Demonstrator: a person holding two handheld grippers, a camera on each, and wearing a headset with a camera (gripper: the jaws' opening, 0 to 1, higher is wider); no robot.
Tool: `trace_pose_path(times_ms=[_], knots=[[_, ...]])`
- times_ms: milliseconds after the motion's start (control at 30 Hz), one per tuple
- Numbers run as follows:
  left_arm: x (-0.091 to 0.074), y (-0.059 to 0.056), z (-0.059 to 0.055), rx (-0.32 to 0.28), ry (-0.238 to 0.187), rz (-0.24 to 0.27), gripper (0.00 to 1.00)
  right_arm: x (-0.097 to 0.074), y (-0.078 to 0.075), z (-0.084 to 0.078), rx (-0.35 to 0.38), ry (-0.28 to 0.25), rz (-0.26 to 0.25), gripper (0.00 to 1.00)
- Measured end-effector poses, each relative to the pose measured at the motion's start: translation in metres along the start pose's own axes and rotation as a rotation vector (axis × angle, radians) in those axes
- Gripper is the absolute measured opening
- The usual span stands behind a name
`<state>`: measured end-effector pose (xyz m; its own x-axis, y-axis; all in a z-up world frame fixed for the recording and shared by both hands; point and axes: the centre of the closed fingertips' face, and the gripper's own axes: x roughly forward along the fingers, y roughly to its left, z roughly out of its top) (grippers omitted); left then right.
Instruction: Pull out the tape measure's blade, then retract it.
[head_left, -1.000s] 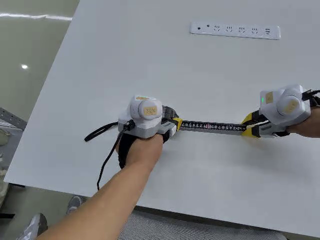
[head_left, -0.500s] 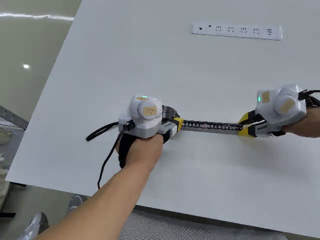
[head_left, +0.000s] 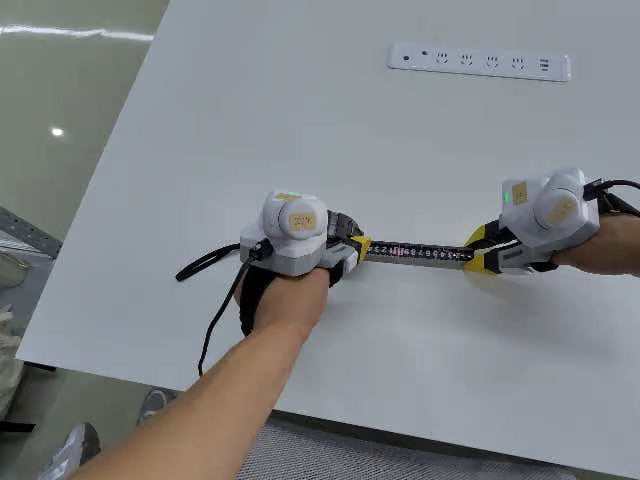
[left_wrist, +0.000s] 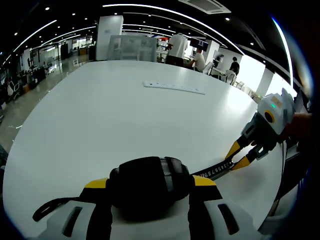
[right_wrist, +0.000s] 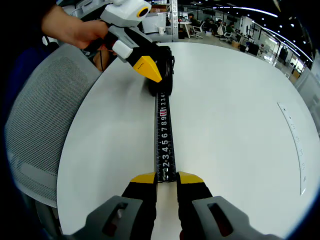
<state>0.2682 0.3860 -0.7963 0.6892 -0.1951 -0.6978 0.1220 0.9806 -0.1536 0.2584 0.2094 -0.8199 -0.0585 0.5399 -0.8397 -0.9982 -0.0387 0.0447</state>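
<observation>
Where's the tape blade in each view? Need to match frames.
Head view: blade lies across the centre, from the case in the left claw to the right claw.
Left gripper view: blade at lower right, running from the case toward the right claw.
Right gripper view: blade in the centre, running up from the right claw's tips to the case.
Shared landmark: white power strip.

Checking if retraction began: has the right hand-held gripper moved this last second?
Yes. Against the power strip, the right hand-held gripper, pinching the blade, moved left toward the tape measure's case.
</observation>
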Motion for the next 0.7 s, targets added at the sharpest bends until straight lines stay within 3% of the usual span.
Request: trace_pose_path(times_ms=[700], knots=[[0.0, 0.001, 0.0, -0.006, 0.003, -0.007, 0.58, 0.022, 0.0, 0.031, -0.012, -0.035, 0.011, 0.11]])
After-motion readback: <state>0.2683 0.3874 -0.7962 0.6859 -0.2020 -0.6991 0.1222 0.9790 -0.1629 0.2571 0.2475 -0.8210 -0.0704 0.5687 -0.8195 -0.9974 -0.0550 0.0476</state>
